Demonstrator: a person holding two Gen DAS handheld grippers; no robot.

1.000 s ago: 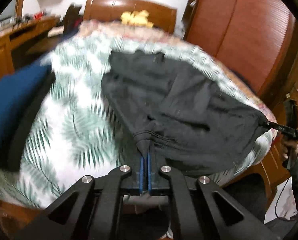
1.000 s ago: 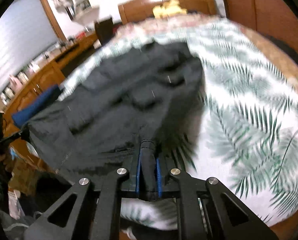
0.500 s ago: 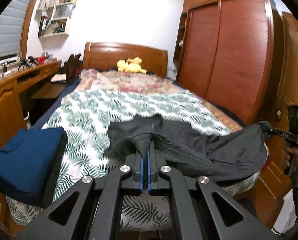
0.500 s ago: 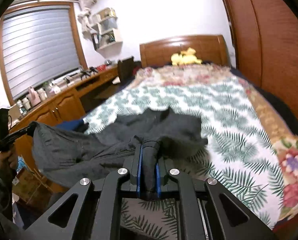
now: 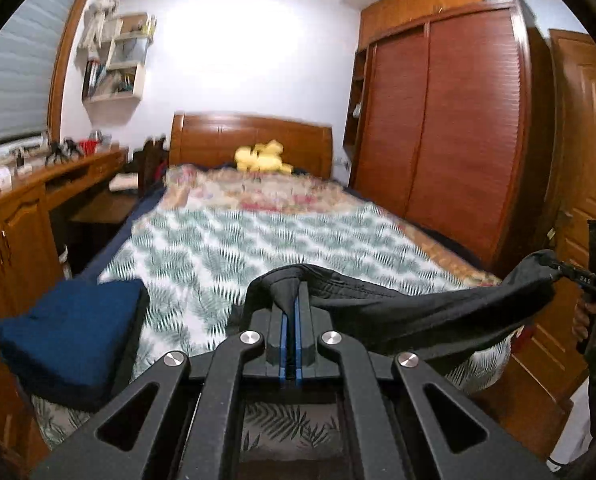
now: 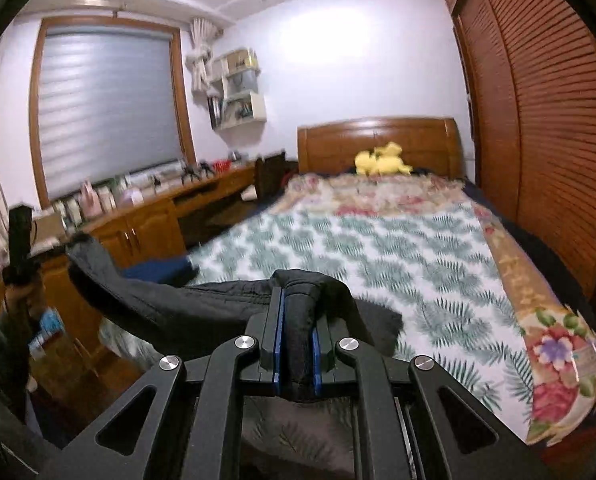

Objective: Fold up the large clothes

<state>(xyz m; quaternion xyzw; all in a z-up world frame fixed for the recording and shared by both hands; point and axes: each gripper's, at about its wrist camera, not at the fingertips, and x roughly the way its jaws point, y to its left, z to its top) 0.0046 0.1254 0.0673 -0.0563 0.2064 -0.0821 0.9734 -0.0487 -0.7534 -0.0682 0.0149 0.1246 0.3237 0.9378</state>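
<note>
Garment (image 5: 409,312), dark, spans my two grippers above the bed's foot. Left gripper (image 5: 291,316): pads clamped on one bunched corner. Right gripper (image 6: 296,328): clamped on the other corner, a thick wad of cloth between its pads. Outward, cloth sags between them over the leaf-print bed (image 5: 258,240); a folded blue item (image 5: 70,328) lies at the left edge. Progress, as I judge: no fold visible; laying flat and folding remain. Both hands raised, pointing slightly downward toward the headboard (image 6: 377,140).
</note>
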